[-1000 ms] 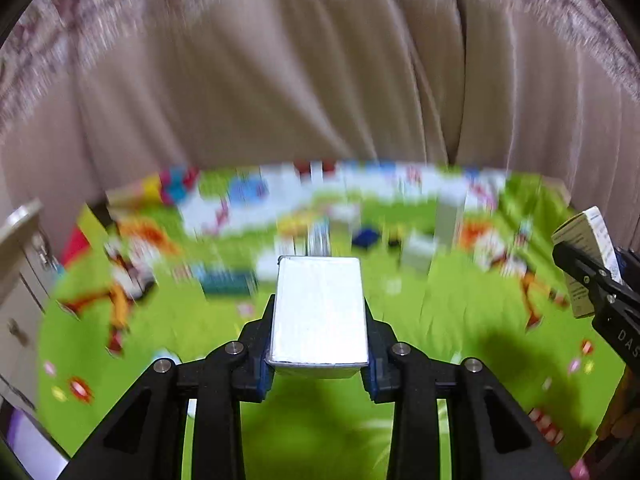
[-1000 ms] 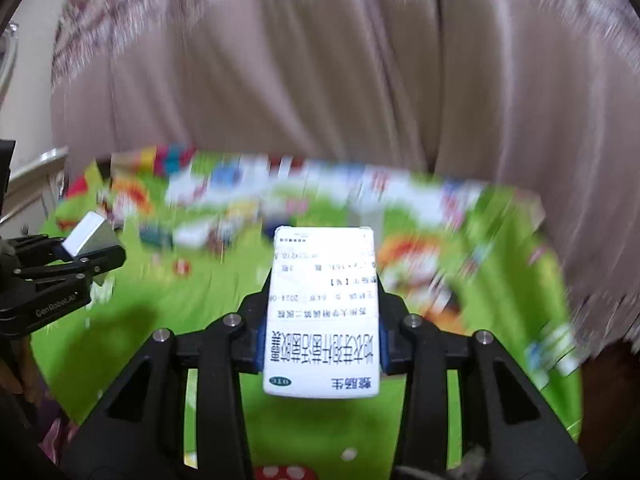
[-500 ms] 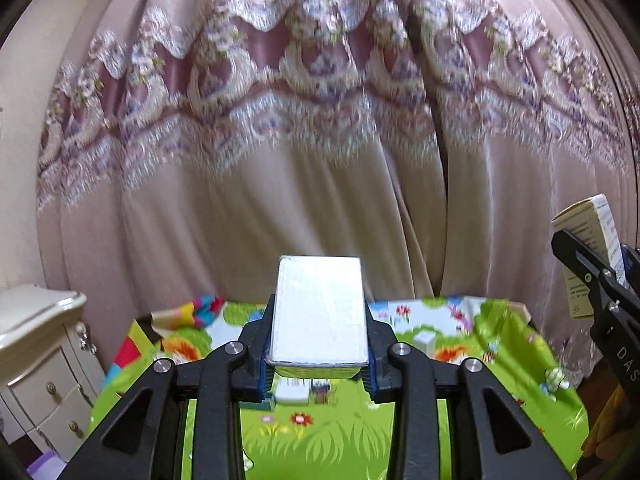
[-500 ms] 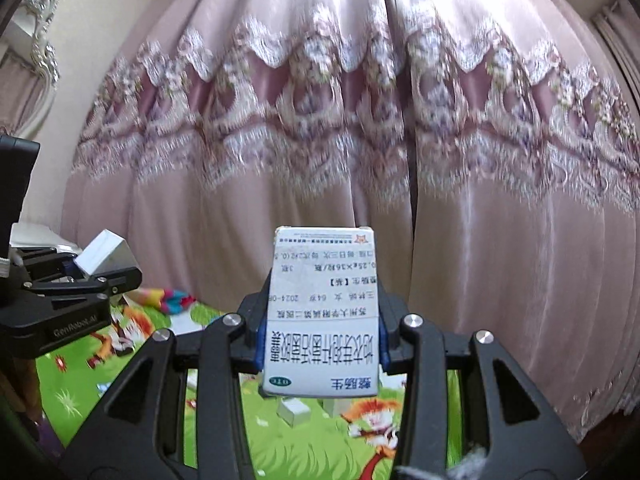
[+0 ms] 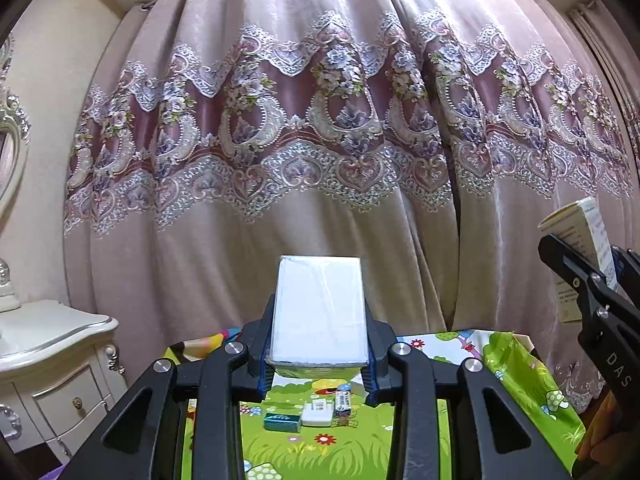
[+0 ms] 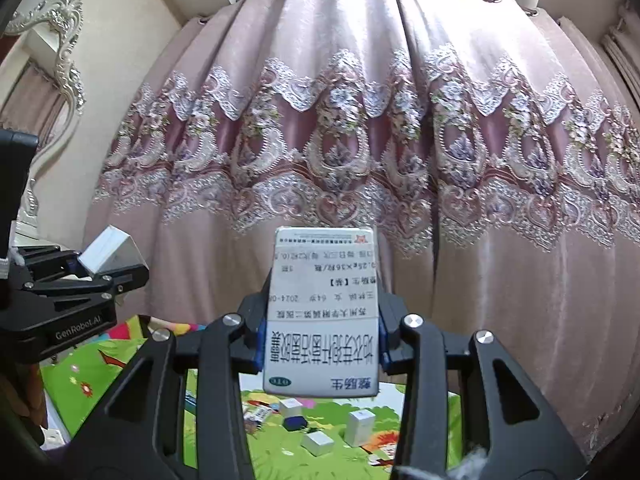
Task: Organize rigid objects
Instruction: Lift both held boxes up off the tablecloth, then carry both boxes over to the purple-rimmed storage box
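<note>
Pink pleated curtains [image 5: 320, 120] with a lace and flower band fill the background of both views, hanging behind a bright green cartoon-printed play mat [image 5: 520, 380].

From the left wrist, the left gripper [image 5: 320, 360] pinches a plain white box [image 5: 320, 308] between its pads, its unprinted face towards the camera. This view alone shows a cream bedside cabinet [image 5: 52, 360] with drawers at the left edge. On the mat beyond the jaws lie a teal box [image 5: 282, 422], a small white box [image 5: 318, 416] touching it, and a narrow printed packet [image 5: 344, 400] just beside that. At the right edge the right gripper [image 5: 592, 264] shows side-on with its box.

From the right wrist, the right gripper [image 6: 320, 344] clamps a white medicine box [image 6: 322, 312], its printed text reading upside down. Only this view shows an ornate silver mirror frame [image 6: 64, 32] on the left wall. The left gripper [image 6: 100, 276] appears at the left, carrying the white box [image 6: 108, 252]. Below lie several small white boxes [image 6: 360, 426] and a dark round object [image 6: 294, 422], possibly a lid; it is too small to tell.
</note>
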A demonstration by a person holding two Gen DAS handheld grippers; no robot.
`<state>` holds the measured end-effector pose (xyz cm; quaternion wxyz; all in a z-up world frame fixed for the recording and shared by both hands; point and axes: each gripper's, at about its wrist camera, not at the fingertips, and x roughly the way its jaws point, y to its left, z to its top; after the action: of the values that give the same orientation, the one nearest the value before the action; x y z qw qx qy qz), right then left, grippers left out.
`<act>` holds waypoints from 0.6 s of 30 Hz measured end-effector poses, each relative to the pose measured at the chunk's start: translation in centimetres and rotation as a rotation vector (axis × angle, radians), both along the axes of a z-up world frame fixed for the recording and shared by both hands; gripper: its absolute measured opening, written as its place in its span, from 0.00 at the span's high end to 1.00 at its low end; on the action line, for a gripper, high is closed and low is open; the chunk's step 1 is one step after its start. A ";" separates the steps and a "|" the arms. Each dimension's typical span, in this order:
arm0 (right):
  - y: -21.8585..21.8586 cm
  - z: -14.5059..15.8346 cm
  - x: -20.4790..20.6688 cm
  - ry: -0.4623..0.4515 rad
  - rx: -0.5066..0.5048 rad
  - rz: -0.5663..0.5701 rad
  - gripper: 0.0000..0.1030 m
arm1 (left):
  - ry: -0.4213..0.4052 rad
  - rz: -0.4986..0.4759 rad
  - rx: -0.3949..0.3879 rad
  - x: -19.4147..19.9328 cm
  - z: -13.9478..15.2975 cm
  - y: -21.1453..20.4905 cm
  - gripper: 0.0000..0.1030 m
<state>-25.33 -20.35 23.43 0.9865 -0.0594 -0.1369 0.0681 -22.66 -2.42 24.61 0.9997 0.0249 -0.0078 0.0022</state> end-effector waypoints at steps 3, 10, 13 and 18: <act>1.3 0.2 -0.5 -0.011 -0.019 0.033 0.57 | -0.001 0.023 -0.007 -0.7 -0.1 1.1 0.66; 4.6 0.1 -1.5 -0.015 -0.062 0.127 0.57 | -0.002 0.102 -0.028 -2.5 -1.0 4.7 0.66; 6.2 0.0 -2.0 -0.021 -0.081 0.175 0.57 | -0.008 0.149 -0.043 -3.5 -1.4 6.7 0.66; 9.7 -0.6 -2.7 -0.006 -0.138 0.287 0.57 | 0.029 0.244 -0.080 -4.9 -2.6 10.3 0.66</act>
<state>-28.01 -10.63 22.87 0.9598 -0.1070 -0.1418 0.2175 -27.55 7.88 22.05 0.9921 -0.0142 0.0099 0.1239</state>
